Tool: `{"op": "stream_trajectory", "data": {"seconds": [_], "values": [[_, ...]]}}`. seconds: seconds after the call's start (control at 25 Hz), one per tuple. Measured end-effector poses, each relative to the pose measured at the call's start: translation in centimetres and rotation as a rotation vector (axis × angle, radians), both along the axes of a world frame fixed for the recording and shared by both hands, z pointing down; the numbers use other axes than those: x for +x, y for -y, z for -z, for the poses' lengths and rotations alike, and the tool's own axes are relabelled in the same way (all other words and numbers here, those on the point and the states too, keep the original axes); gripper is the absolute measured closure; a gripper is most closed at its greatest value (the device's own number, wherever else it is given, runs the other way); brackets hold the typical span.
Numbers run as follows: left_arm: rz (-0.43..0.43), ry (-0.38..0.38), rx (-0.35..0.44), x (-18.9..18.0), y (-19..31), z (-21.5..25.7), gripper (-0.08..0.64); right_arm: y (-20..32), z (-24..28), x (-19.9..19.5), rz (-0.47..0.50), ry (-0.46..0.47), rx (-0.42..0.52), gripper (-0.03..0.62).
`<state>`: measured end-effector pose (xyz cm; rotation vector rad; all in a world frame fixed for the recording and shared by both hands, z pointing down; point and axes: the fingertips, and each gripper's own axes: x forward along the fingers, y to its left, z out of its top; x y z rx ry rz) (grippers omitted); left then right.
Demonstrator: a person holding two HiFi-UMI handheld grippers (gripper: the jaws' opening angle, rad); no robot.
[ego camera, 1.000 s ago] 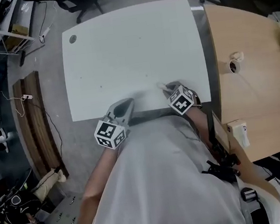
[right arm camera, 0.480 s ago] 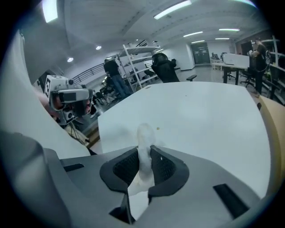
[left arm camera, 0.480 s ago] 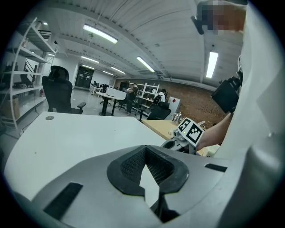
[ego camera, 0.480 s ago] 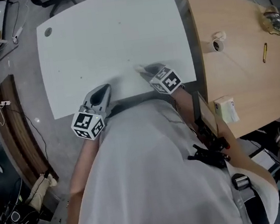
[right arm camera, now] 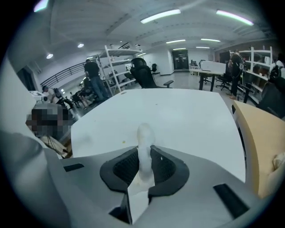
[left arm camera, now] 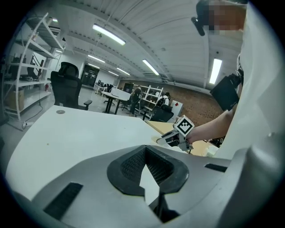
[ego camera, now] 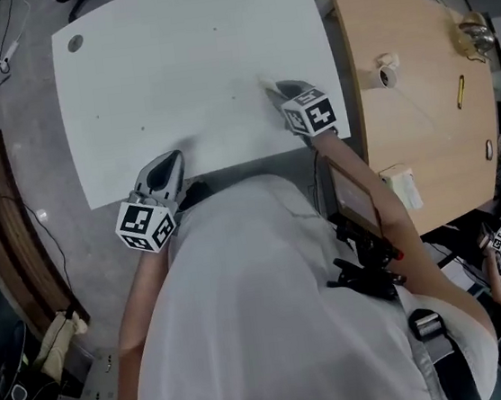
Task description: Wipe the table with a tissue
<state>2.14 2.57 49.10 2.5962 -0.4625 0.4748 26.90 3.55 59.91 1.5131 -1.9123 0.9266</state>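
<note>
A big white bench (ego camera: 180, 67) sits in a workroom, with a wooden bench (ego camera: 424, 137) right next to it. The right claw (ego camera: 278, 91) is pinched tight on a rolled-up tissue (right arm camera: 143, 147), whose end pokes out past the tips near the white bench's right edge, probably so it can rub the top. The left claw (ego camera: 167, 167) has its tips together with nothing inside and sits by the near edge, likely to stay out of the way.

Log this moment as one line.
left gripper: shut, empty | right gripper: shut on tissue | place: over white table, right side | contact: unclear
</note>
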Motion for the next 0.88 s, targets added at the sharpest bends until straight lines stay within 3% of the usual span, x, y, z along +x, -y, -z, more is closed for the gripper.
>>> {"op": "stream_trajectory", "data": {"seconds": [0.28,0.48,0.64,0.88], "values": [[0.019,0.0,-0.026,-2.0,1.0,-1.2,0.554,2.5,-1.4,-0.4,0.001,-0.013,-0.027,0.531],[0.032,-0.007,-0.027,-2.7,1.5,-1.3,0.554,2.6,-3.8,-0.1,0.028,-0.148,-0.102,0.531],[0.062,-0.016,-0.031,-3.8,2.3,-1.4,0.554,2.1,-4.1,-0.3,-0.023,-0.181,-0.094,0.531],[0.042,-0.024,-0.019,-5.2,3.8,-0.9,0.554,2.2,-3.8,-1.1,-0.079,-0.201,-0.099,0.531]]}}
